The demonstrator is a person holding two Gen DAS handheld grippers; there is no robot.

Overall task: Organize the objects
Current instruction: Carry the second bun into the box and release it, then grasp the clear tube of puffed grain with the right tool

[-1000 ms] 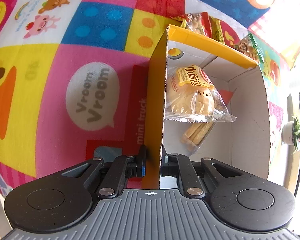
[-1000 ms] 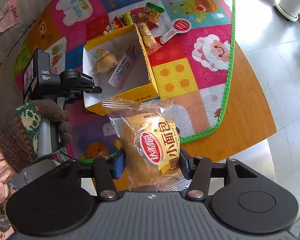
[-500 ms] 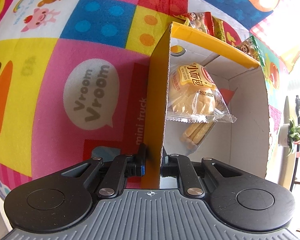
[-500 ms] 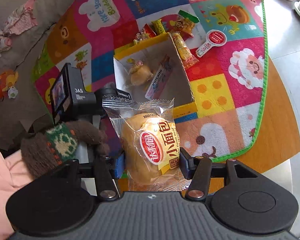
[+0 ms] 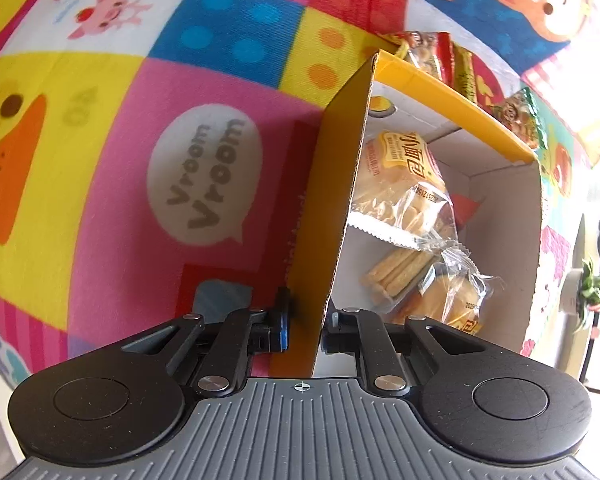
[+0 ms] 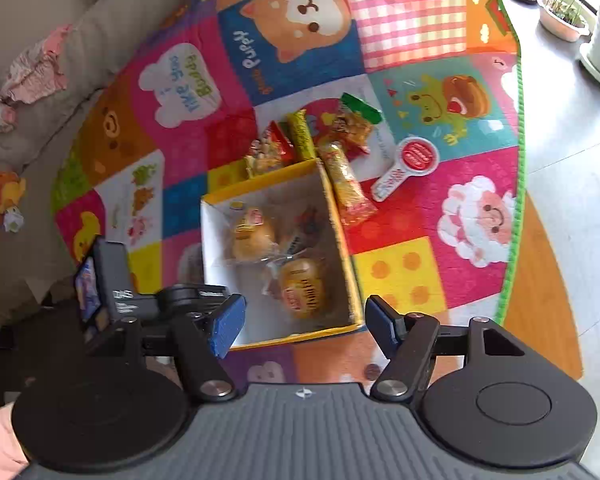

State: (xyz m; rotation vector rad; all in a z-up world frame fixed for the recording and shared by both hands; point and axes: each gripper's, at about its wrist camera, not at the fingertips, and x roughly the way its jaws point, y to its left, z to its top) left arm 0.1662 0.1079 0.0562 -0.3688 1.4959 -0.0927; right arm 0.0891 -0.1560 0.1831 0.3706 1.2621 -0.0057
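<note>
A yellow cardboard box [image 6: 260, 182] with white inside stands open on the colourful play mat. My left gripper [image 5: 306, 320] is shut on the box's near side wall [image 5: 332, 200], one finger outside and one inside. My right gripper [image 6: 304, 326] hovers above the box's front edge; its jaws are opening with nothing between them. Below it a wrapped bread packet [image 6: 304, 288] lies in the box, next to another bread packet [image 6: 254, 236]. In the left wrist view both show, the far one [image 5: 400, 184] and the near one [image 5: 460, 300], over a biscuit-stick pack [image 5: 392, 272].
Loose snacks lie on the mat beyond the box: a red packet [image 6: 270, 148], a yellow-green bar [image 6: 300, 136], a green-topped packet [image 6: 352, 124], a long yellow packet [image 6: 348, 192] and a red round tag [image 6: 408, 164]. The mat's green edge [image 6: 516, 200] borders a wooden table; a sofa stands left.
My right gripper moved forward over the box and let go of the bread packet, which now lies inside beside the first one. The left gripper kept its hold on the wall.
</note>
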